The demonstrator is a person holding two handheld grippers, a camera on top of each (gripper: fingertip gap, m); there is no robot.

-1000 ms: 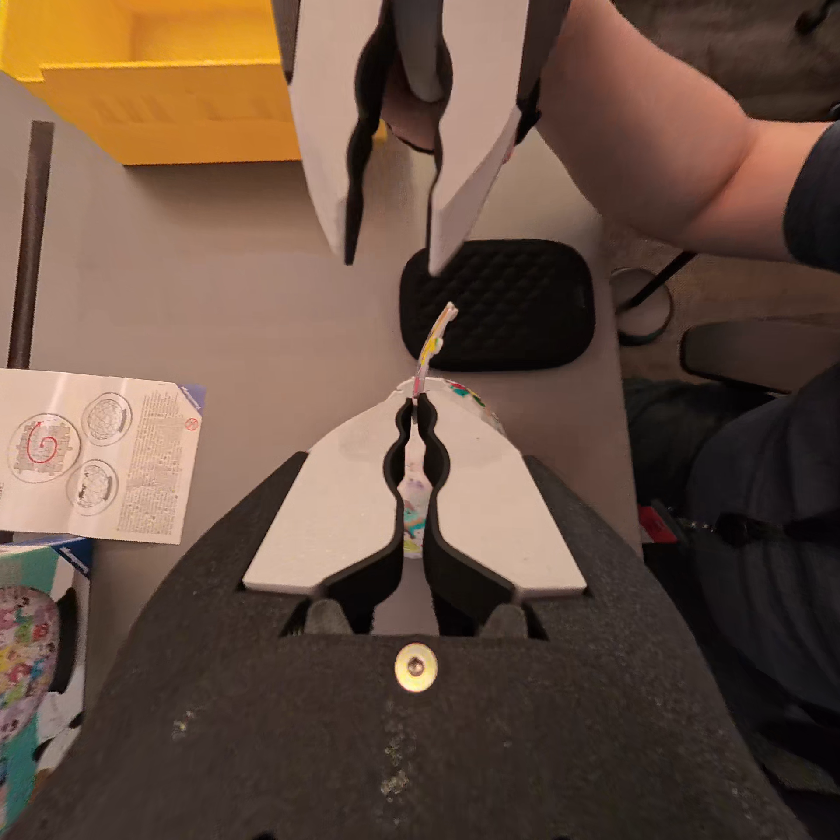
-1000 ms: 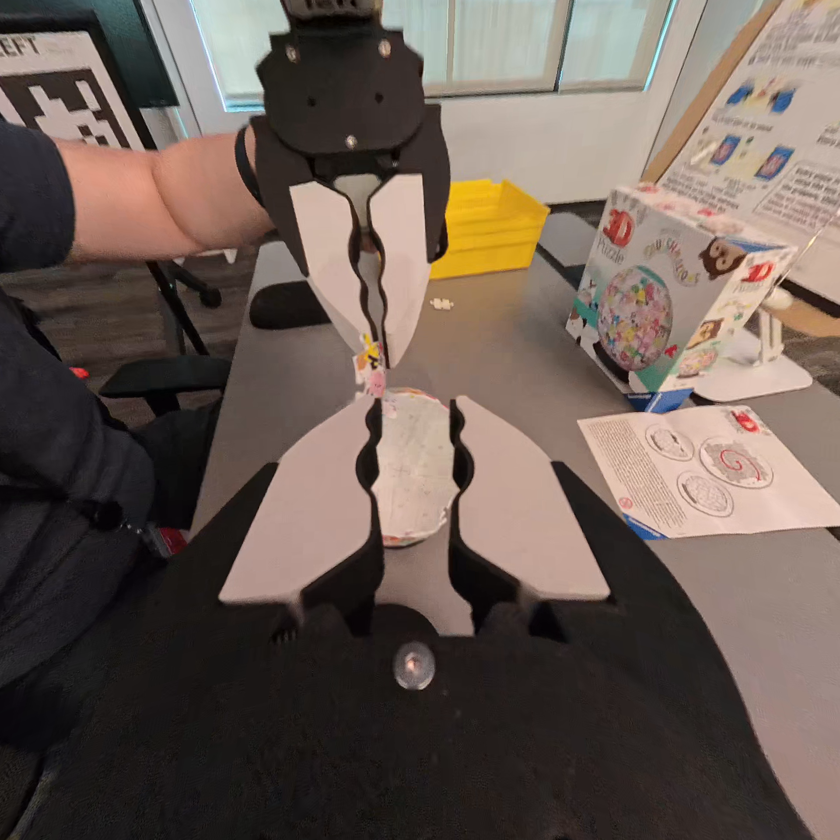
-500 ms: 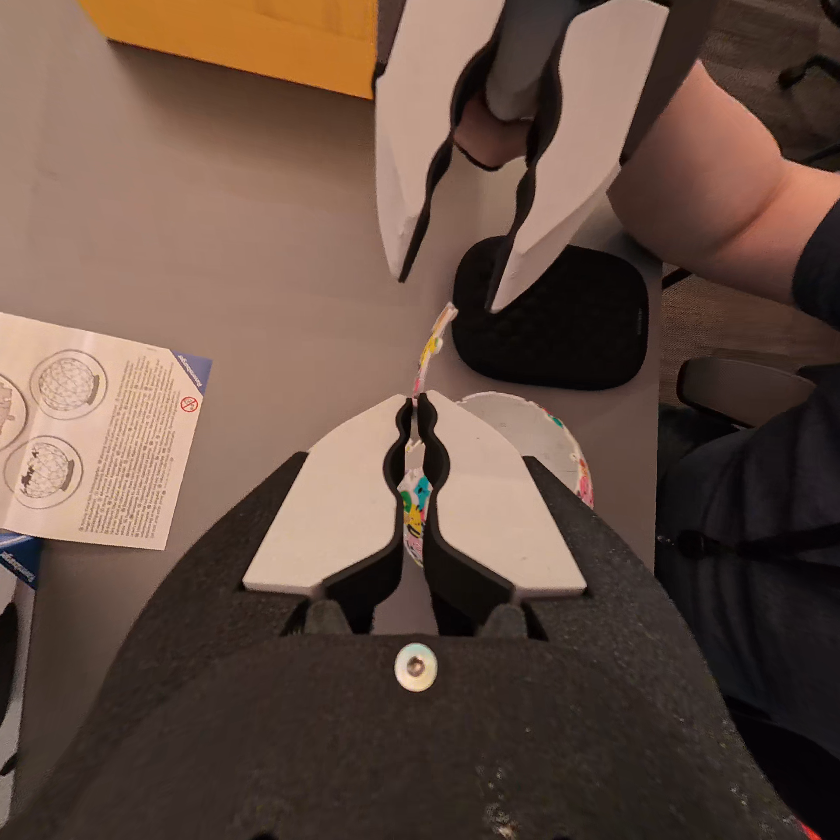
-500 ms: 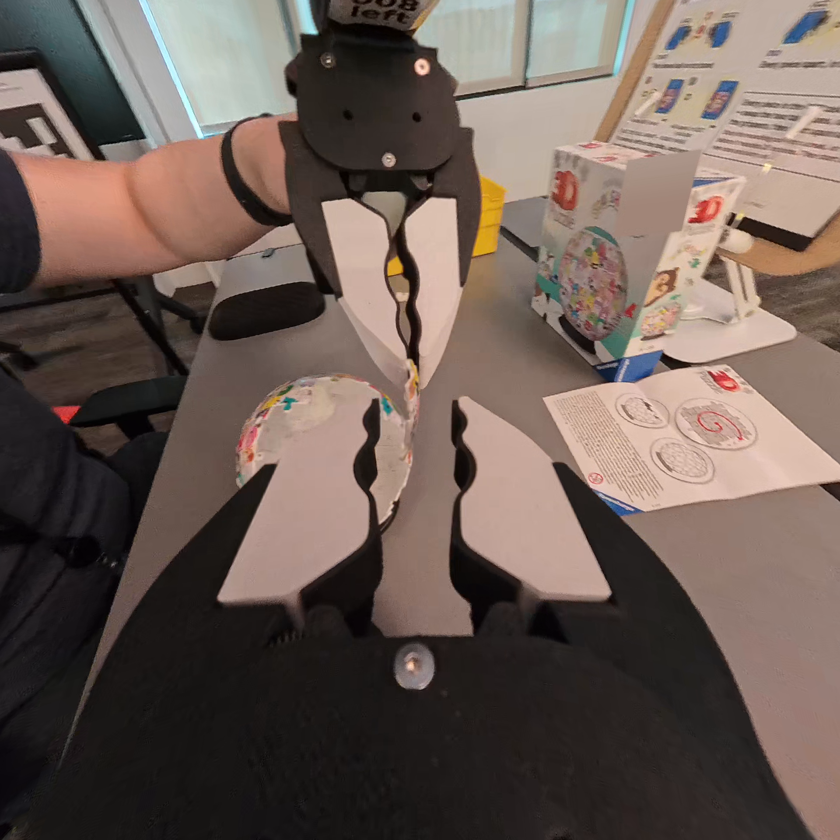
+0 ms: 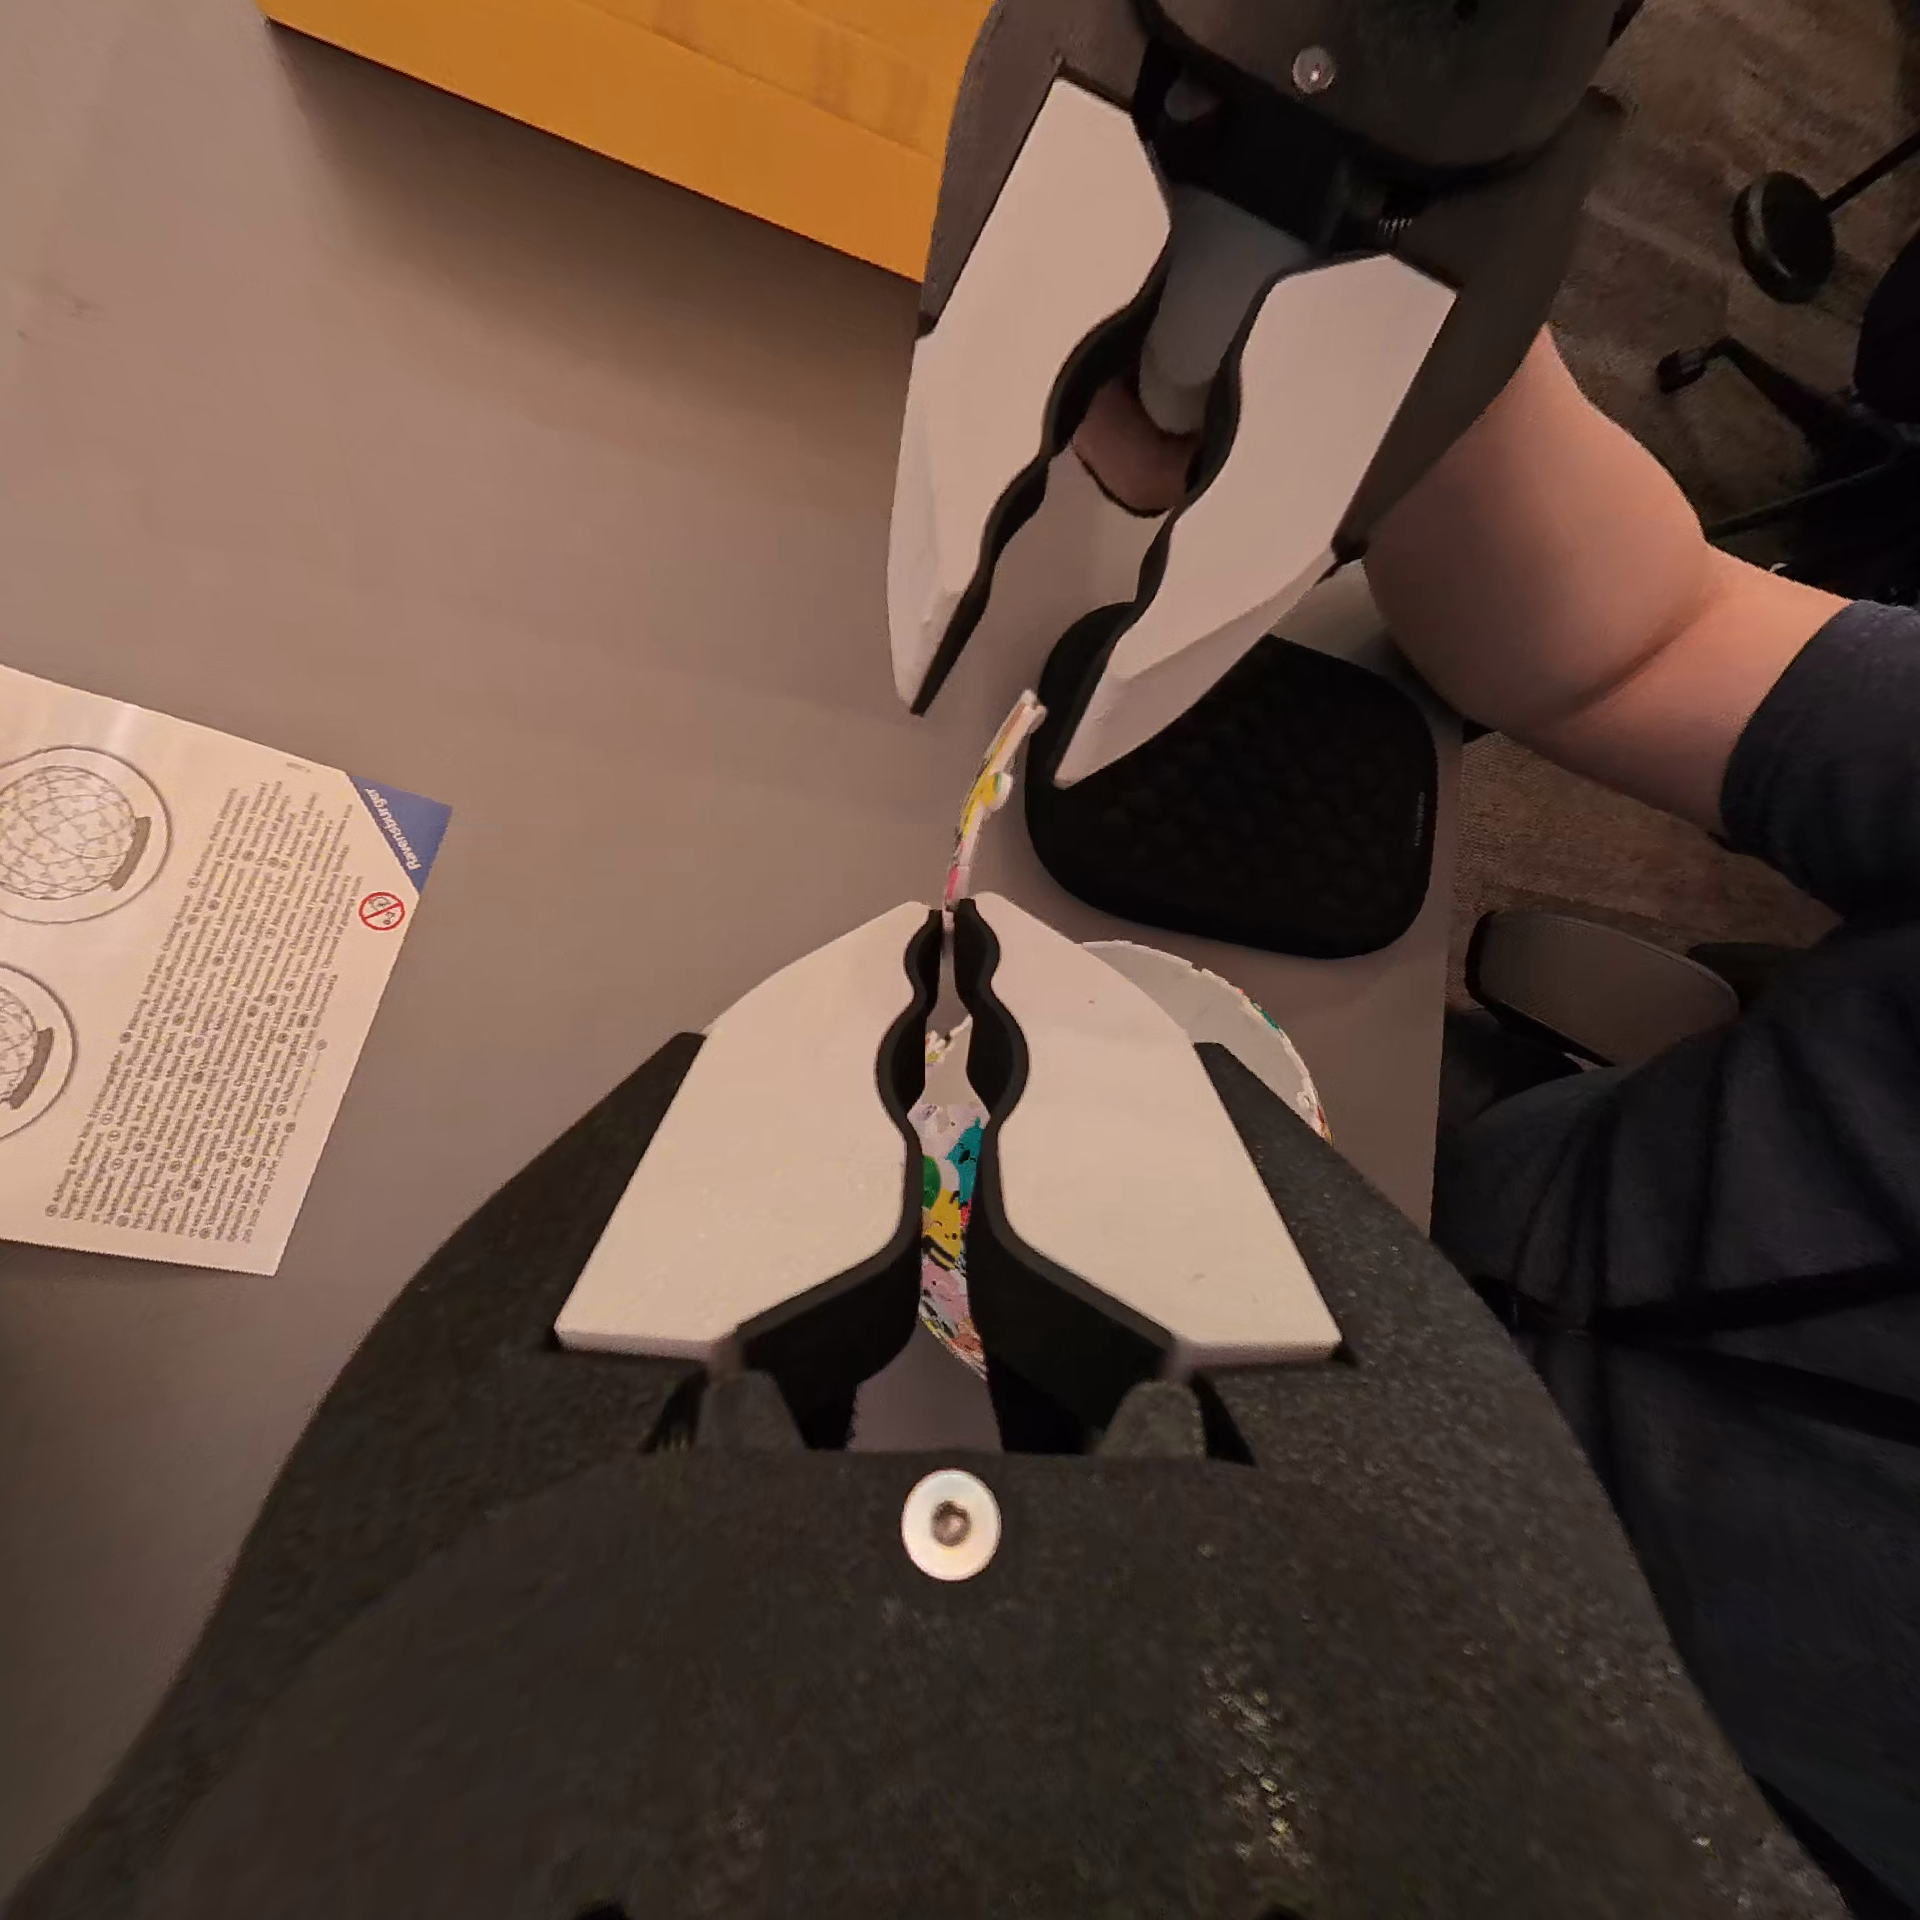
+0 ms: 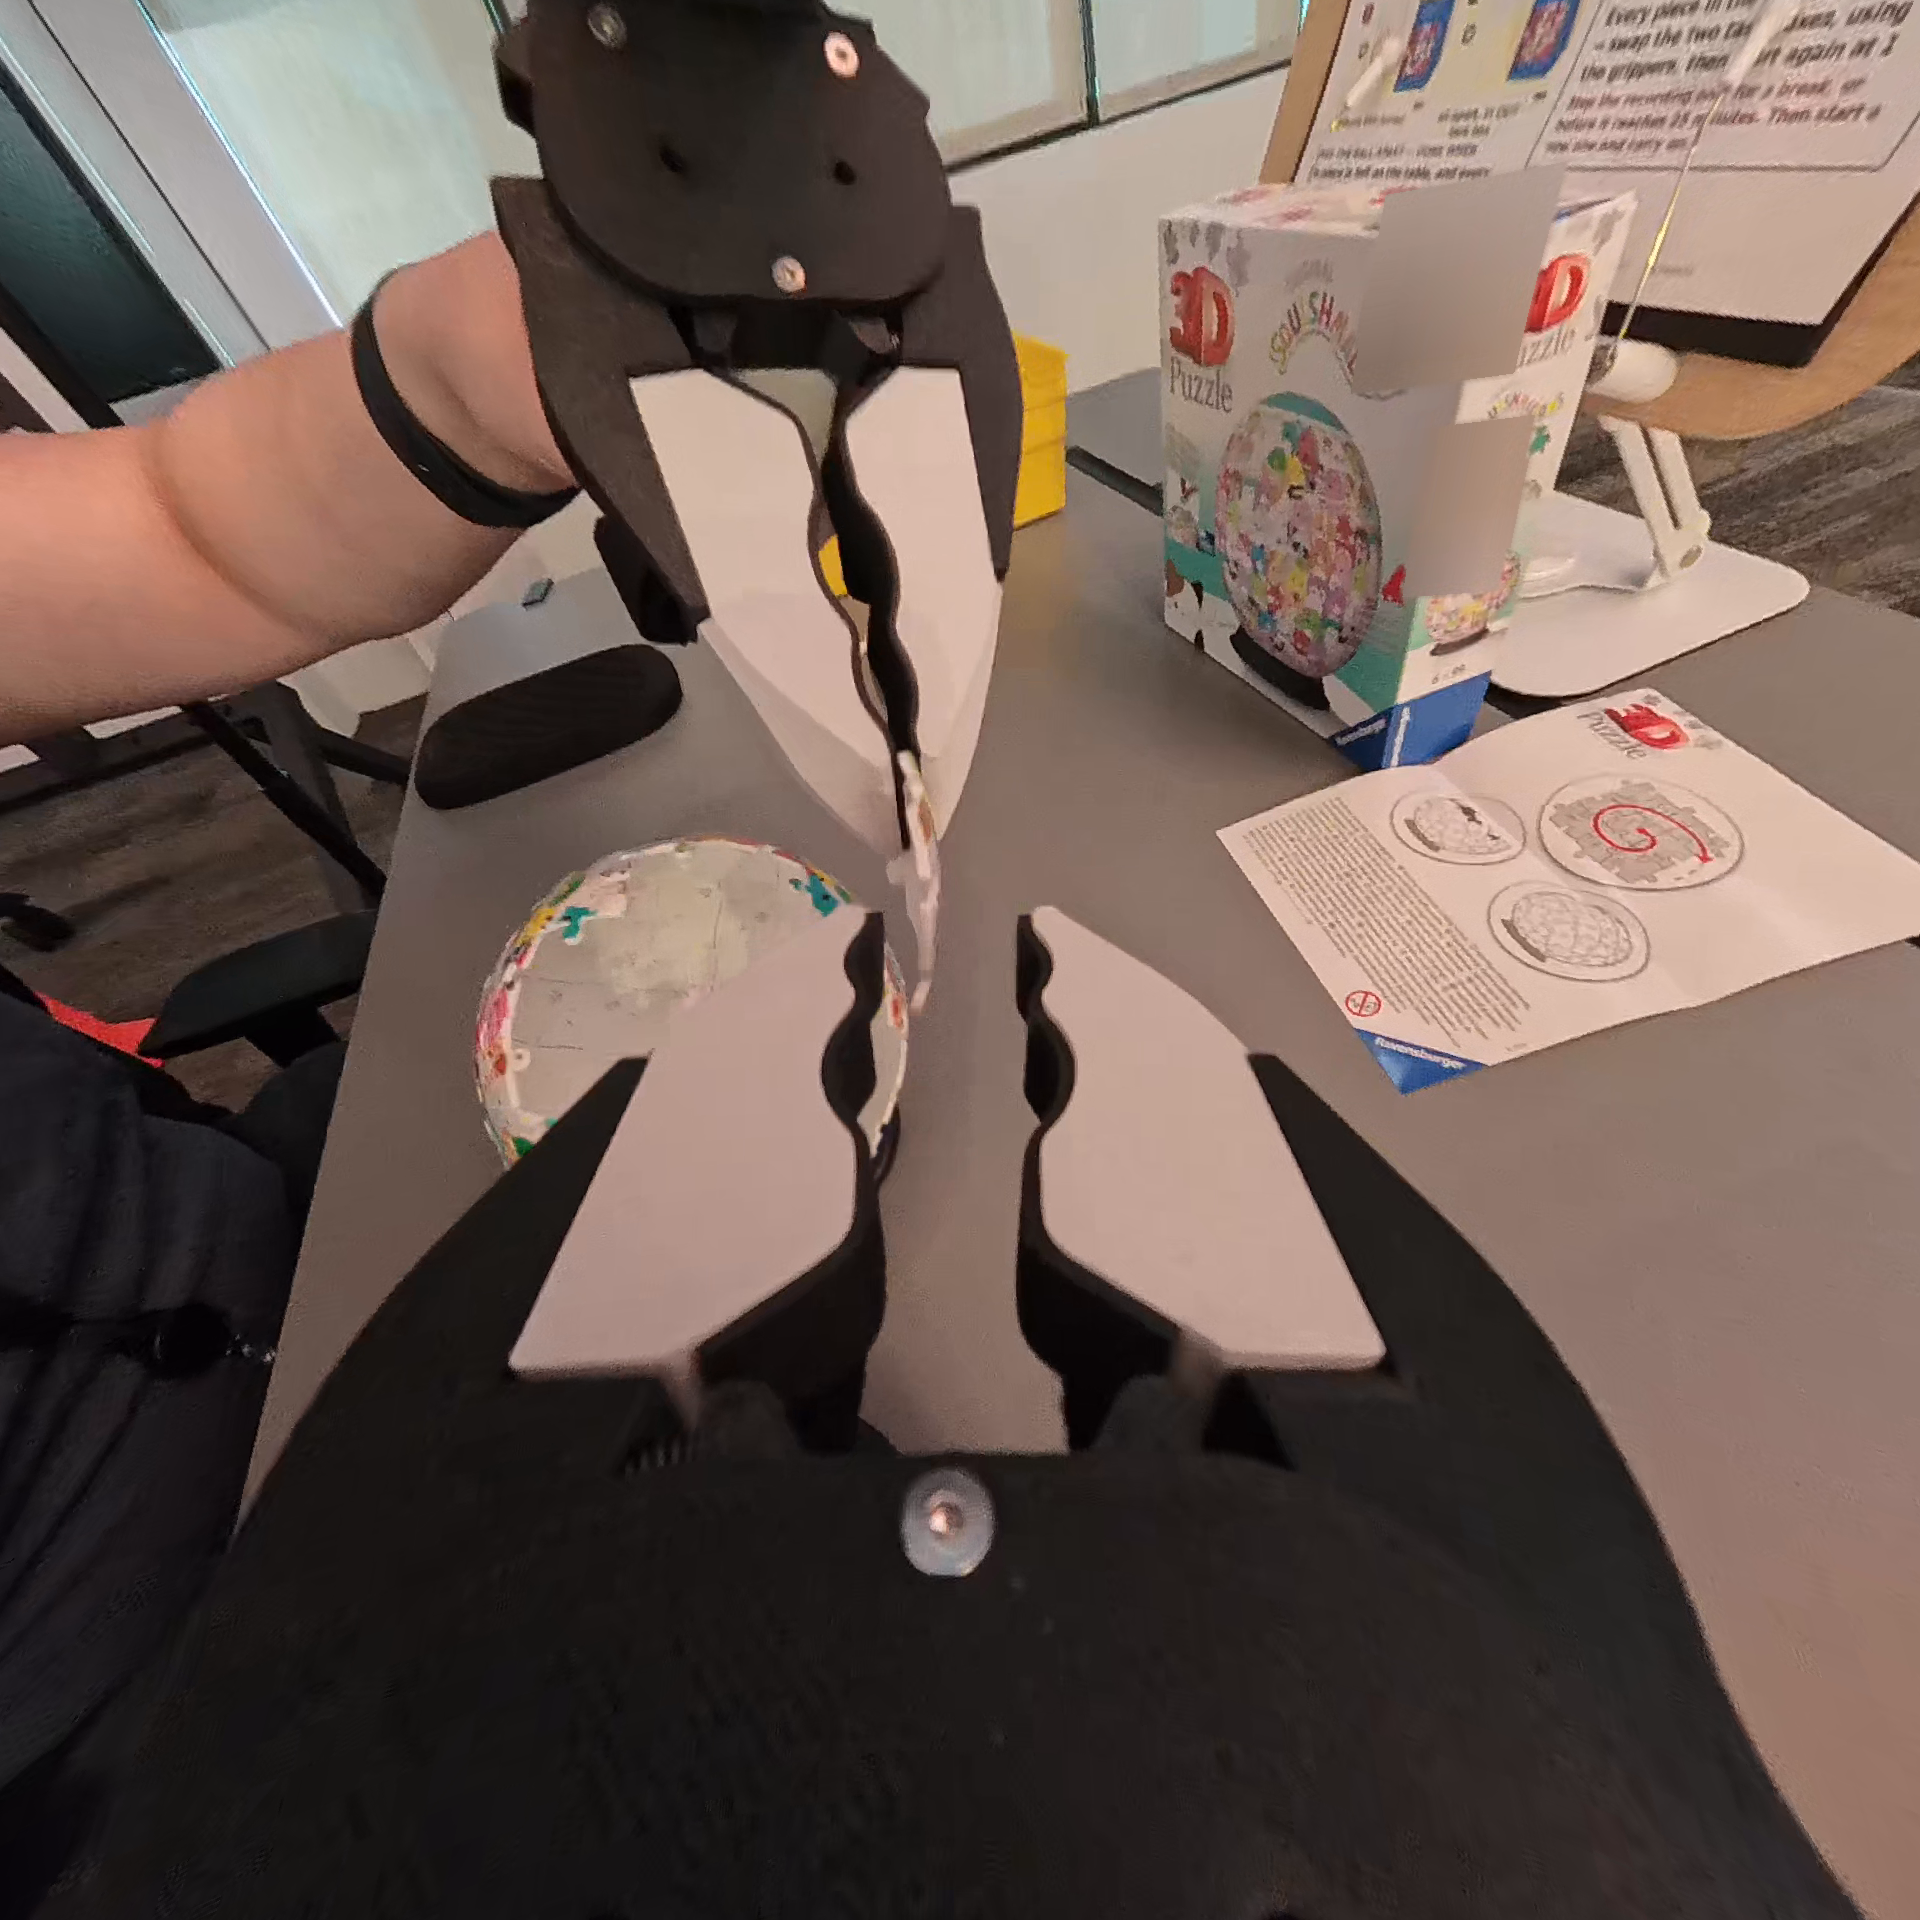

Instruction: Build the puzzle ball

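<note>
My left gripper (image 5: 948,914) is shut on a small colourful puzzle piece (image 5: 992,795) that sticks out past its tips. In the right wrist view it (image 6: 914,831) points down, with the piece (image 6: 920,894) hanging just in front of the gap of my right gripper (image 6: 951,920). My right gripper is open and empty; in the left wrist view it (image 5: 992,738) hangs over the piece's far end. The half-built puzzle ball (image 6: 665,966), a white shell with colourful edges, lies on the grey table left of my right gripper. It is partly hidden under my left gripper (image 5: 1247,1023).
A puzzle box (image 6: 1320,499) stands at the back right, with a white stand (image 6: 1662,582) behind it. An instruction sheet (image 6: 1558,883) (image 5: 187,987) lies nearby. A yellow bin (image 5: 727,114) and a black pad (image 5: 1247,800) sit on the table. The person's forearms reach in. My left and right fingertips are right by each other.
My right gripper has shifted off the half ball, which now lies to its left. My left gripper has brought the piece down in front of the right gripper's open gap.
</note>
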